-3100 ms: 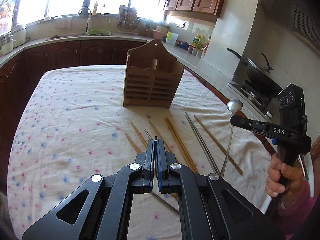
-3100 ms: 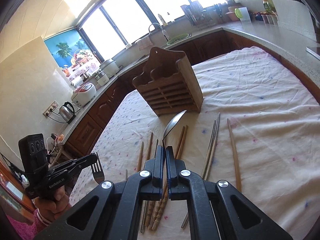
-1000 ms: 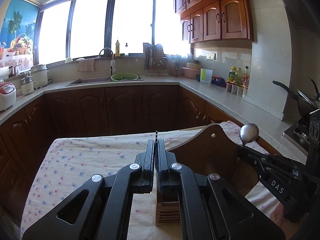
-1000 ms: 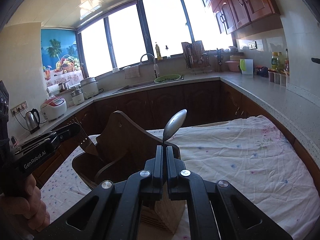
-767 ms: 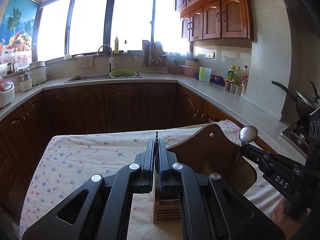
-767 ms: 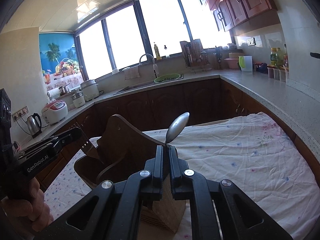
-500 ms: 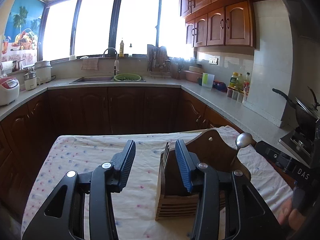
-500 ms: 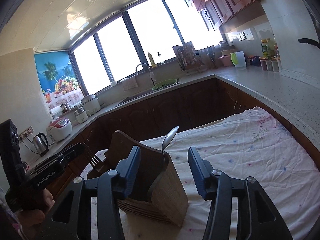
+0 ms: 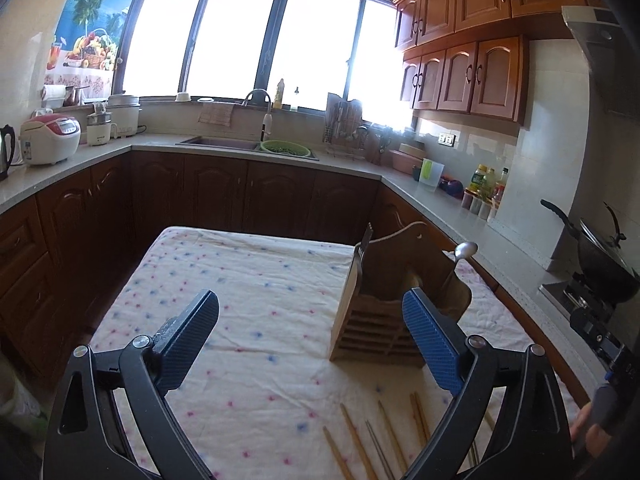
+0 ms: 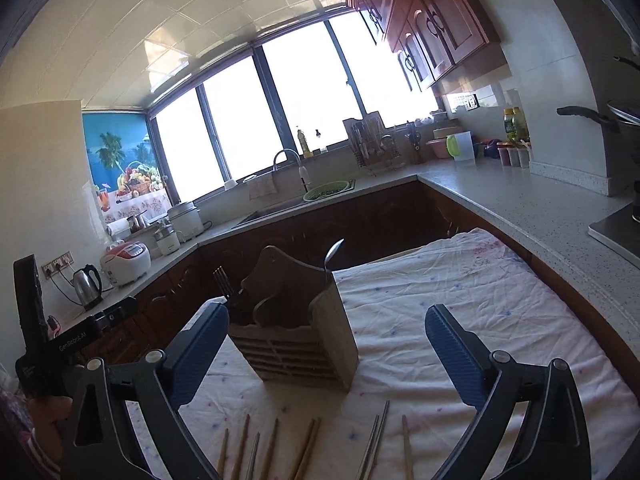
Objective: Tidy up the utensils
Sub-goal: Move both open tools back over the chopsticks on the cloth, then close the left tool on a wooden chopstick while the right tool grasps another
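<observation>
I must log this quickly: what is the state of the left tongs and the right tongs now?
Left tongs: open, holding nothing.
Right tongs: open, holding nothing.

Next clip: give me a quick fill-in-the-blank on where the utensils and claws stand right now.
1. The fork and spoon stand inside the wooden ____.
2. Both the left claw and the right claw are ____.
3. The chopsticks lie on the ____.
4. In the holder, the spoon's bowl points ____.

Missing words: holder; open; tablecloth; up
</observation>
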`<state>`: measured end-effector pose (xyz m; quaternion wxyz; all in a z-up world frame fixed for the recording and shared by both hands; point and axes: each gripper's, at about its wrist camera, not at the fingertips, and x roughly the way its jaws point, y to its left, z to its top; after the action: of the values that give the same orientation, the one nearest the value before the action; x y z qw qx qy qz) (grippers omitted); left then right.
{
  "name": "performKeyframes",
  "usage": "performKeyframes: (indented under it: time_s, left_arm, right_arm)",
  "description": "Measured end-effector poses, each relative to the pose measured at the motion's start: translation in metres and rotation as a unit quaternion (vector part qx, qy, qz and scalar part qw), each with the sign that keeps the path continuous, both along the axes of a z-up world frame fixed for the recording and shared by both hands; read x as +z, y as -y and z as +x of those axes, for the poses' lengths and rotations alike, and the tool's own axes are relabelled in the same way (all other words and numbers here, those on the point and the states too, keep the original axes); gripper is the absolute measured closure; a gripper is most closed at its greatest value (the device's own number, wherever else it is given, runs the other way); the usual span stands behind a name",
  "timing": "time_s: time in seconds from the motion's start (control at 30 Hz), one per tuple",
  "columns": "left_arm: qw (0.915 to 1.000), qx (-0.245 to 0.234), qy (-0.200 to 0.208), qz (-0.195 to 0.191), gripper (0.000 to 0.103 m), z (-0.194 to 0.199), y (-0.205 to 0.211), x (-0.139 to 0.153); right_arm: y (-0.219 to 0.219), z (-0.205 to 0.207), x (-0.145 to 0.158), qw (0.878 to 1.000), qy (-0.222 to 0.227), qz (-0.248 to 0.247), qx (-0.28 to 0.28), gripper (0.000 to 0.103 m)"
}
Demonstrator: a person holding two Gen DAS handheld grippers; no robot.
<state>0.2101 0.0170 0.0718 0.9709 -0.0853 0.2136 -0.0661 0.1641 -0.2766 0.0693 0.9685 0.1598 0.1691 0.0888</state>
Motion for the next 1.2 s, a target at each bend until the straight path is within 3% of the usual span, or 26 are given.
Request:
performKeyframes:
  time_s: [0.2,0.5,0.7,1.07,1.2]
  left_arm:
    - [0.9974,-0.001,-0.051,-0.05,0.006,-0.035,-0.015,-0.026]
    - [0.9963,0.0,-0.077,-0.038,0.003,-0.08,0.0,-0.061]
    - [0.9905,-0.018,-0.136,0.005,0.003,-0.079,0.018,-0.079]
    - [0.985,-0.033,-0.168,0.02,0.004,-0.066,0.035,-0.088]
    - [0.9824,-0.052,-0.178,0.02,0.016,-0.055,0.043,-0.09]
  right_arm:
    - [-0.005,-0.047,-0.013,0.999,-0.021,-0.035,-0.011,0.0]
    - [-0.002,-0.084,-0.047,0.996,-0.08,-0.038,-0.014,0.0]
    - [0.007,-0.089,-0.061,0.995,-0.099,-0.024,-0.013,0.0]
    - [0.011,-0.084,-0.074,0.993,-0.121,-0.009,-0.005,0.002]
    - [0.011,-0.076,-0.08,0.991,-0.136,-0.006,0.002,0.01]
